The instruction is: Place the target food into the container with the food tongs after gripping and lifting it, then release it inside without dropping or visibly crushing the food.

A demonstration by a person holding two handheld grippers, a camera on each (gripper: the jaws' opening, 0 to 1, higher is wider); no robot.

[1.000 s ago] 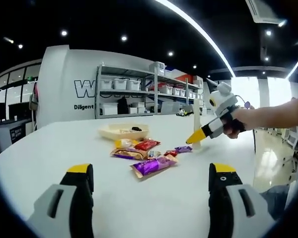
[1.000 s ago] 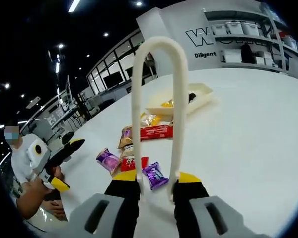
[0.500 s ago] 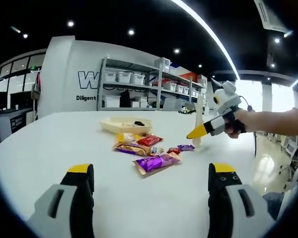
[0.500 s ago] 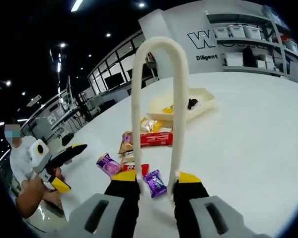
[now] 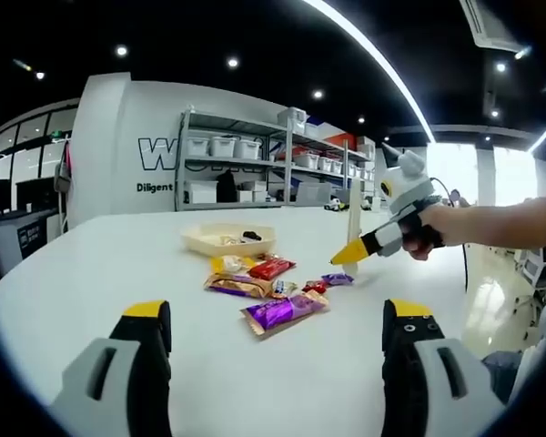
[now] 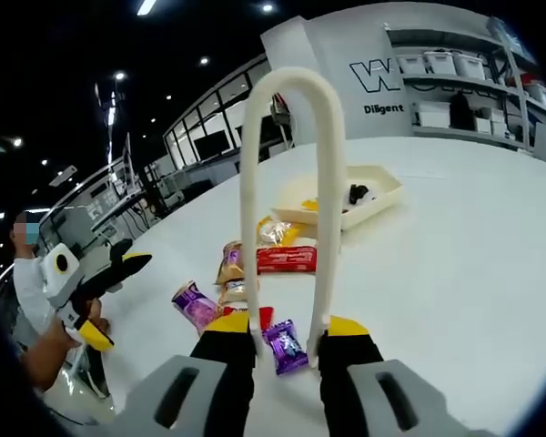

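My right gripper point(image 6: 287, 330) is shut on the cream food tongs point(image 6: 328, 182), whose loop rises upright in front of the camera. A small purple candy point(image 6: 285, 346) lies on the white table point(image 6: 455, 273) between the tongs' lower ends. In the left gripper view, a hand holds the right gripper point(image 5: 382, 238) with the tongs point(image 5: 353, 218) standing over the small purple candy point(image 5: 337, 279). My left gripper point(image 5: 278, 317) is open, with nothing between its jaws, near the table's front. The cream tray point(image 5: 227, 239) with some food sits beyond the snack pile.
The pile holds a large purple packet point(image 5: 282, 311), a red packet point(image 5: 271, 268) and a brown packet point(image 5: 232, 285). In the right gripper view, the tray point(image 6: 378, 193) is behind the red packet point(image 6: 287, 259), and a person holds the left gripper point(image 6: 91, 282). Shelves point(image 5: 255, 173) stand behind the table.
The right gripper and tongs have moved down and a little left, closer to the small purple candy, which now lies between the tongs' ends. The left gripper stays open.
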